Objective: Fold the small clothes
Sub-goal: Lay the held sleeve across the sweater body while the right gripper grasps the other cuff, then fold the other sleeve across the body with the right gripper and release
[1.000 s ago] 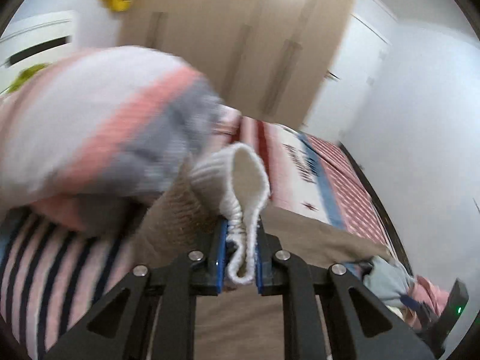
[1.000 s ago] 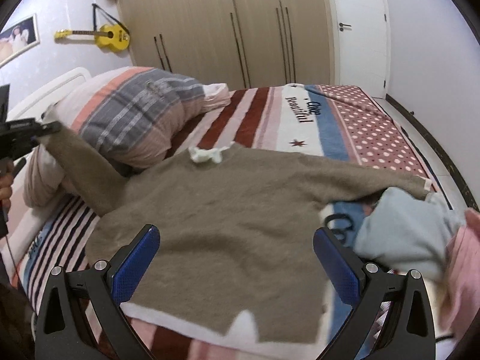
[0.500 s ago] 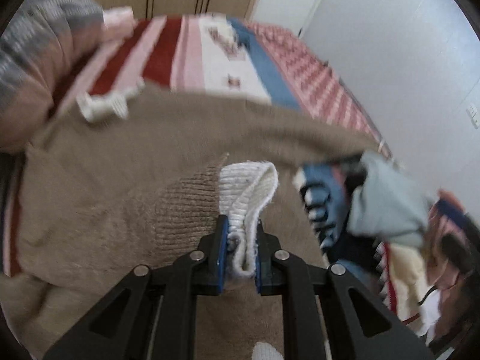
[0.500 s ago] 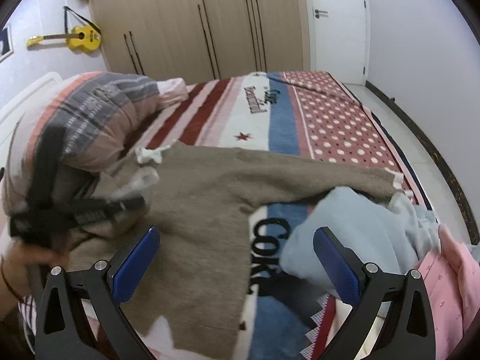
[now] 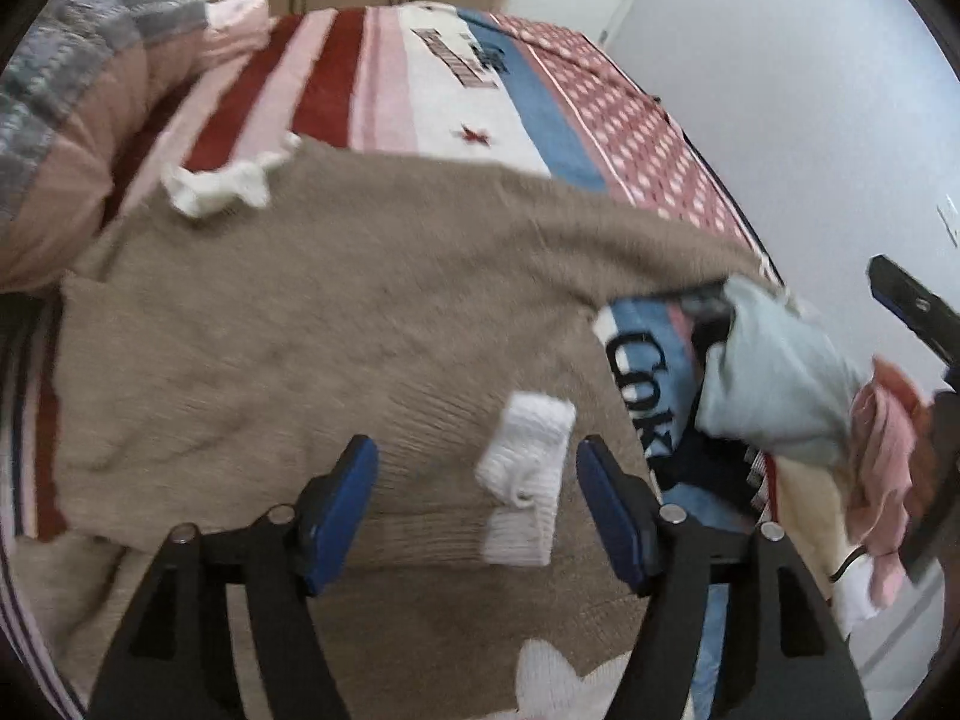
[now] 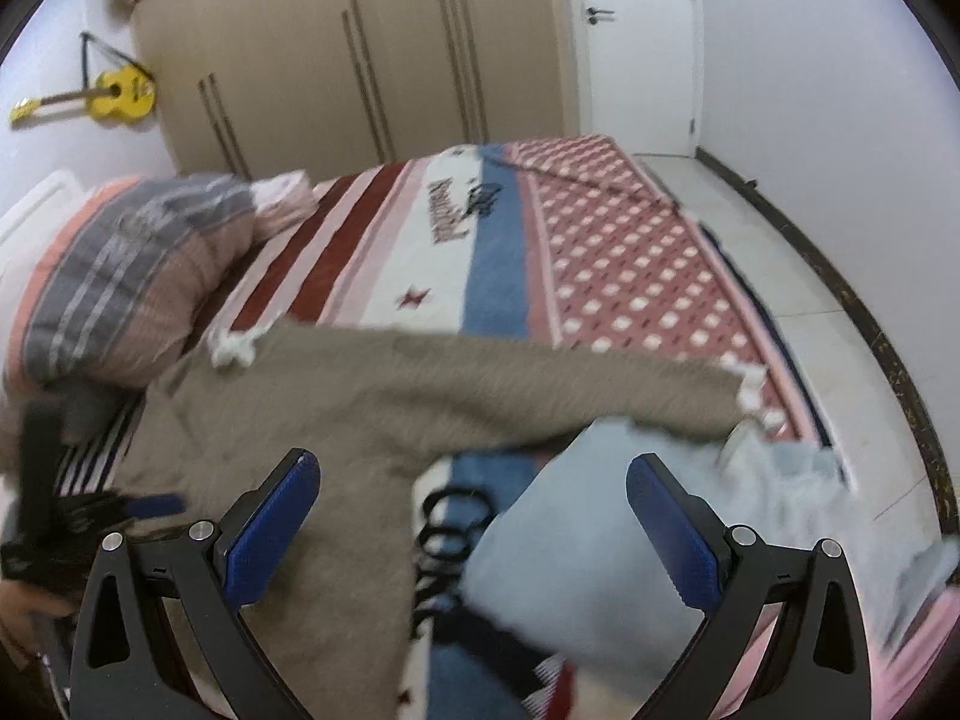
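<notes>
The brown sweater (image 5: 336, 324) lies flat on the striped bedspread (image 6: 492, 276). The left gripper (image 5: 477, 498) is spread, straddling the white cuff (image 5: 525, 474) without contact. The right gripper (image 6: 471, 516) is spread above a light-blue garment (image 6: 576, 564).

Two black angular two-finger grippers are seen, the left gripper (image 5: 477, 504) and right gripper (image 6: 471, 516), each built of triangular cut-out arms. Flat blue textured pads (image 6: 270, 519) are fitted inside the fingers, and round silver screws (image 5: 672, 515) are set at the joints.
</notes>
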